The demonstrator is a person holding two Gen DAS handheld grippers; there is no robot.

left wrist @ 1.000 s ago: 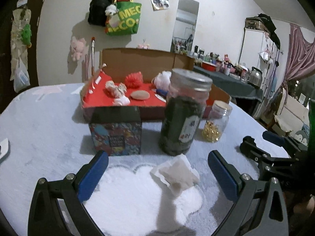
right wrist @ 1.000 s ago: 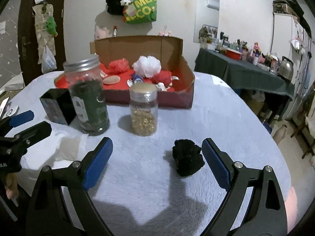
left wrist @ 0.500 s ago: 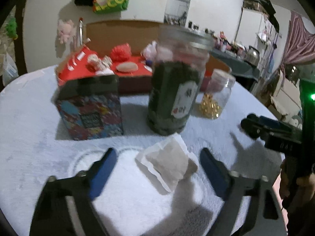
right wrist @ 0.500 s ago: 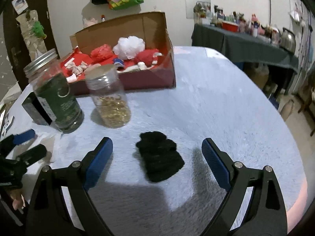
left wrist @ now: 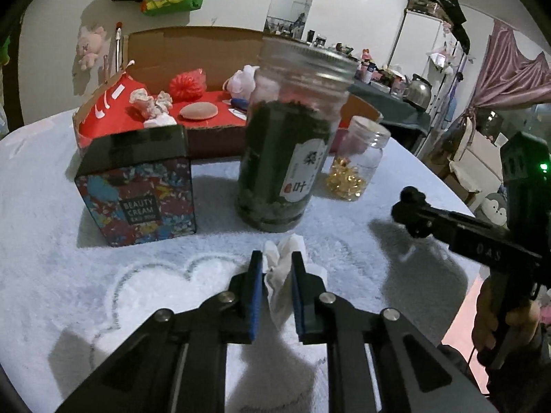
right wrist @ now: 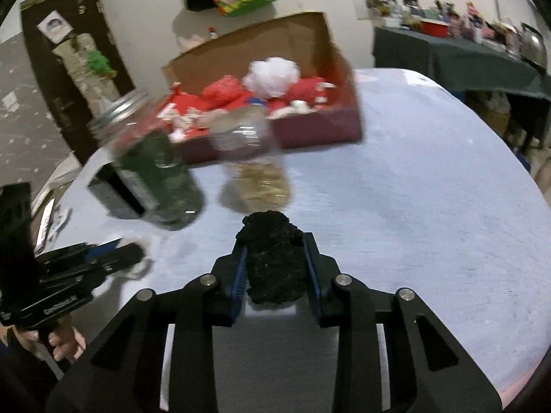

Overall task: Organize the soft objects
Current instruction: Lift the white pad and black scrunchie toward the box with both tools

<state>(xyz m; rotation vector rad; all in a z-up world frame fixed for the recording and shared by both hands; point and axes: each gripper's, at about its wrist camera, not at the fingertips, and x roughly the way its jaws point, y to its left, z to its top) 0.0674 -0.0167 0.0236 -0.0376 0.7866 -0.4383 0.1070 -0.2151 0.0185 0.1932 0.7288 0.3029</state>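
Both tools have just been closing and are now clamped on soft stuff. The left tool [left wrist: 277, 268] is pinched tight on a white cloth [left wrist: 279, 272], which is bunched up between the blue pads and pokes out past the tips, right in front of the green jar [left wrist: 286, 158] on the bench [left wrist: 44, 241]. The right tool [right wrist: 275, 254] is clenched on a black fluffy lump [right wrist: 273, 258], squeezed between its pads, with the lump's top sticking out beyond the tips; whether it's lifted off the bench can't be told.

Behind the cloth, a patterned box [left wrist: 137, 186] is seen left of the green jar, and a small jar [left wrist: 358, 161] with gold bits sits to the jar's right. Further back a cardboard box [left wrist: 193, 44] is filled with soft things: a red pouf [left wrist: 187, 84], a white pouf [right wrist: 273, 75], a tan pad [left wrist: 199, 110]. The right view is blurred, so the jars there look smeared. A hand [left wrist: 502, 316] is seen on the right tool's grip in the left view.
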